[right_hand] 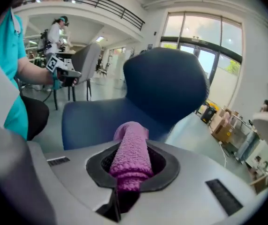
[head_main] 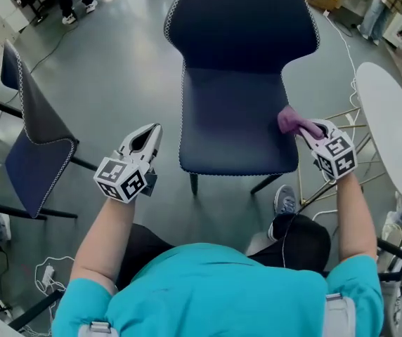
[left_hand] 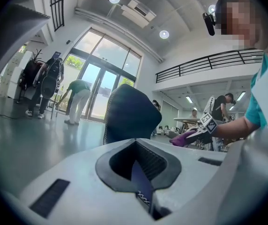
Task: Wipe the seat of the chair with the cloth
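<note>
A dark navy chair stands in front of me, its seat (head_main: 232,121) bare apart from one edge. My right gripper (head_main: 303,130) is shut on a purple knitted cloth (head_main: 290,121), which rests at the seat's right edge. In the right gripper view the cloth (right_hand: 130,156) sticks out forward from between the jaws toward the seat (right_hand: 94,118). My left gripper (head_main: 154,133) hangs left of the chair, off the seat, over the floor, shut with nothing held. From the left gripper view the chair back (left_hand: 129,114) shows ahead, with the right gripper and cloth (left_hand: 183,137) beyond.
A second dark chair (head_main: 39,146) stands at the left. At the right is a white round table (head_main: 391,125) with gold legs beside the chair. Cables lie on the grey floor. People stand far off at the back.
</note>
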A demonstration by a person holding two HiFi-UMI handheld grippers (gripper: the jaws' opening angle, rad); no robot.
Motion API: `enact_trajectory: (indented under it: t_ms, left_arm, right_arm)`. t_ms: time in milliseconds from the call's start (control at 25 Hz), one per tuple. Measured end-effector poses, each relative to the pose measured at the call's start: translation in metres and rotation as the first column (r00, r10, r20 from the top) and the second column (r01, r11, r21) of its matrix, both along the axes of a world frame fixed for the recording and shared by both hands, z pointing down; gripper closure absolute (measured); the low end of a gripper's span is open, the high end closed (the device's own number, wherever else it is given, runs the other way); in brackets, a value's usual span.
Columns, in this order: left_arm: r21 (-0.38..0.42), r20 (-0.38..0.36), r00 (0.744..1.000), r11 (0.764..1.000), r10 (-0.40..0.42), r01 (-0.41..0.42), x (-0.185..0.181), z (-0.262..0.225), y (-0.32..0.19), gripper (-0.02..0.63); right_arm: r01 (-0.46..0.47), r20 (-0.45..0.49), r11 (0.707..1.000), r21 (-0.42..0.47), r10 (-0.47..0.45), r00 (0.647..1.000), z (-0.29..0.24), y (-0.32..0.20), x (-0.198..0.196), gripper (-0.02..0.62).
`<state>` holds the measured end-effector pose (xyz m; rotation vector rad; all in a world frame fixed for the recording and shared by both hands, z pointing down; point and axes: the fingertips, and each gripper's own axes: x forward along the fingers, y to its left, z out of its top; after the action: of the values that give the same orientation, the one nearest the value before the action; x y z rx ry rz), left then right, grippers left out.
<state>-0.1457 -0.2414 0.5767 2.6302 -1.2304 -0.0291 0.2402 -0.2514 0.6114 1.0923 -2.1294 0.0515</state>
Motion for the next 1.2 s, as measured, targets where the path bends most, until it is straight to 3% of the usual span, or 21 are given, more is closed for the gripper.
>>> enact_trajectory:
  t_ms: [120, 280, 400, 480, 720, 1200]
  left_arm:
    - [0.007, -0.015, 1.000, 1.000, -0.011, 0.011, -0.015, -0.002, 0.009, 0.612]
    - [0.012, -0.030, 0.999, 1.000, -0.018, 0.018, -0.033, -0.004, 0.022, 0.612]
    - [0.016, -0.038, 0.999, 1.000, -0.017, 0.017, -0.043, -0.005, 0.032, 0.612]
    - [0.014, -0.043, 0.999, 1.000, -0.017, 0.017, -0.047, -0.003, 0.038, 0.612]
    - [0.002, -0.055, 0.998, 1.000, -0.018, 0.018, -0.058, 0.003, 0.048, 0.612]
    - [-0.005, -0.077, 0.997, 1.000, -0.003, 0.002, -0.055, 0.005, 0.043, 0.612]
  right_arm:
    - [0.185, 0.058, 0.982, 0.043, -0.187, 0.981, -0.024, 0.019, -0.107, 0.545]
    - [0.392, 0.075, 0.919, 0.033, -0.393, 0.916, -0.015, 0.048, -0.235, 0.545]
    - [0.478, 0.045, 0.878, 0.012, -0.478, 0.877, 0.011, 0.065, -0.302, 0.545]
    - [0.500, 0.013, 0.866, -0.003, -0.500, 0.866, 0.029, 0.070, -0.328, 0.545]
    - [0.505, -0.102, 0.862, -0.038, -0.506, 0.857, 0.068, 0.066, -0.349, 0.545]
    - [0.490, -0.118, 0.870, -0.057, -0.493, 0.862, 0.075, 0.066, -0.320, 0.545]
